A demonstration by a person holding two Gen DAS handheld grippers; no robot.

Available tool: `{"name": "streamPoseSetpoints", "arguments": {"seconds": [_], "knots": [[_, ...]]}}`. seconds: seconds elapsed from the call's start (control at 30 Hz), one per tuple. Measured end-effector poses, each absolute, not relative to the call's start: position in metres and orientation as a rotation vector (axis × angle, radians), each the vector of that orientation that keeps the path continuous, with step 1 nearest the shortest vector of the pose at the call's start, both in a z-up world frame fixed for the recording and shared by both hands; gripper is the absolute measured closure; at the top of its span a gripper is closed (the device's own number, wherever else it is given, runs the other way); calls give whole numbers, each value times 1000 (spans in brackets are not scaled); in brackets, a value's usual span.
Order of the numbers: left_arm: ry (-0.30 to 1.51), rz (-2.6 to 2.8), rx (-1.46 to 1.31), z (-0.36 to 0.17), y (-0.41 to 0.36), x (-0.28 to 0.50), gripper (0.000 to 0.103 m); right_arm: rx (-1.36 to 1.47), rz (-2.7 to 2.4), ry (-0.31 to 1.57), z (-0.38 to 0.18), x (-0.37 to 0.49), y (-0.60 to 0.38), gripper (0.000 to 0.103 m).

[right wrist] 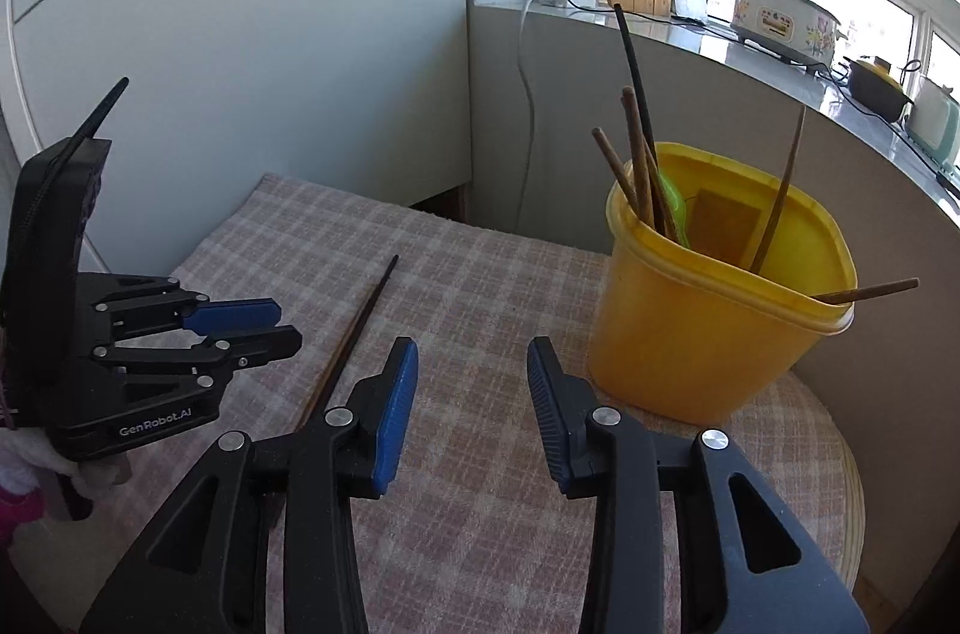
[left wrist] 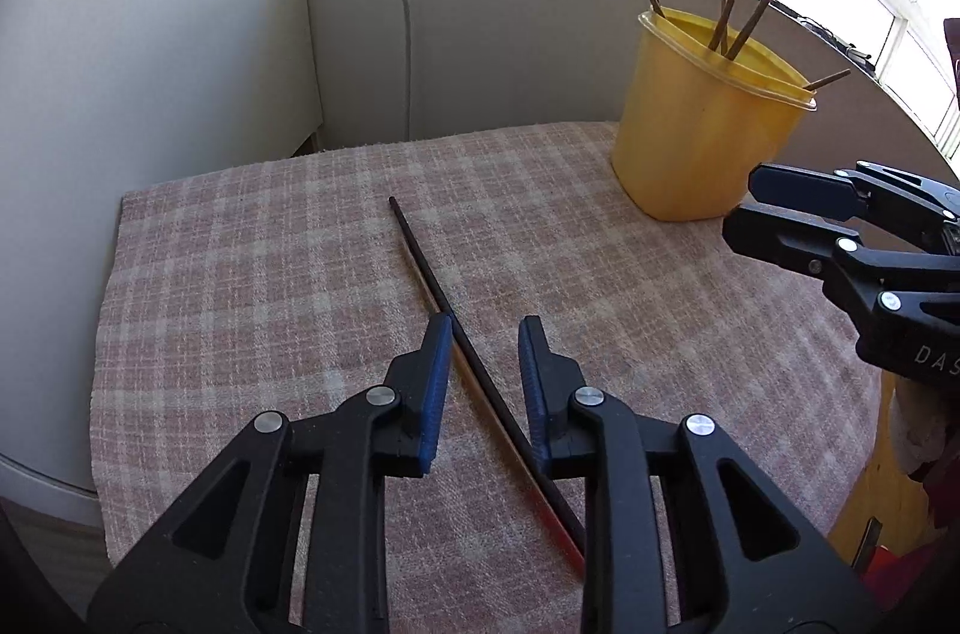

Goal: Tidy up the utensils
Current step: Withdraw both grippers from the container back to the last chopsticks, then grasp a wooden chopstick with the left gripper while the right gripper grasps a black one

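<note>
Left gripper (left wrist: 485, 328): jaws standing narrowly apart, straddling the chopsticks (left wrist: 456, 328), pads not pressing them. The chopsticks are lying on the checked cloth (left wrist: 252, 274), running ahead between the fingers. Right gripper (right wrist: 472, 355): jaws standing moderately apart, holding nothing, hovering over the cloth. Ahead and right of it, the yellow tub (right wrist: 708, 334) is sitting on the cloth, holding several more upright sticks (right wrist: 636, 141).
</note>
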State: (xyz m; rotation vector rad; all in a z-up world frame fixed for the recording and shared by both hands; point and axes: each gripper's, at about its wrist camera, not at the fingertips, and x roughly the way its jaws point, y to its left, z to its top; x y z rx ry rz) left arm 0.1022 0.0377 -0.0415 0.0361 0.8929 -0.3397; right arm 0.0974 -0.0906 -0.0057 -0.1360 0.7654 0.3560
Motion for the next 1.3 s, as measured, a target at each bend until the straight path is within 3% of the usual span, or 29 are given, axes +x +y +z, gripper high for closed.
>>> {"name": "streamPoseSetpoints", "arguments": {"seconds": [0.07, 0.73, 0.87, 1.13, 1.3], "knots": [[902, -337, 42, -46, 38, 101, 73, -143, 372, 800, -15, 100, -84, 64], [1064, -320, -46, -93, 53, 149, 73, -54, 432, 1060, -78, 142, -72, 64], [1059, -310, -9, -92, 50, 153, 82, -48, 441, 1073, -80, 146, -69, 64], [1086, -312, 32, -101, 41, 163, 84, -62, 456, 1082, -82, 153, -61, 64], [1099, -320, 21, -107, 38, 179, 93, -57, 463, 1100, -87, 157, -56, 64]]}}
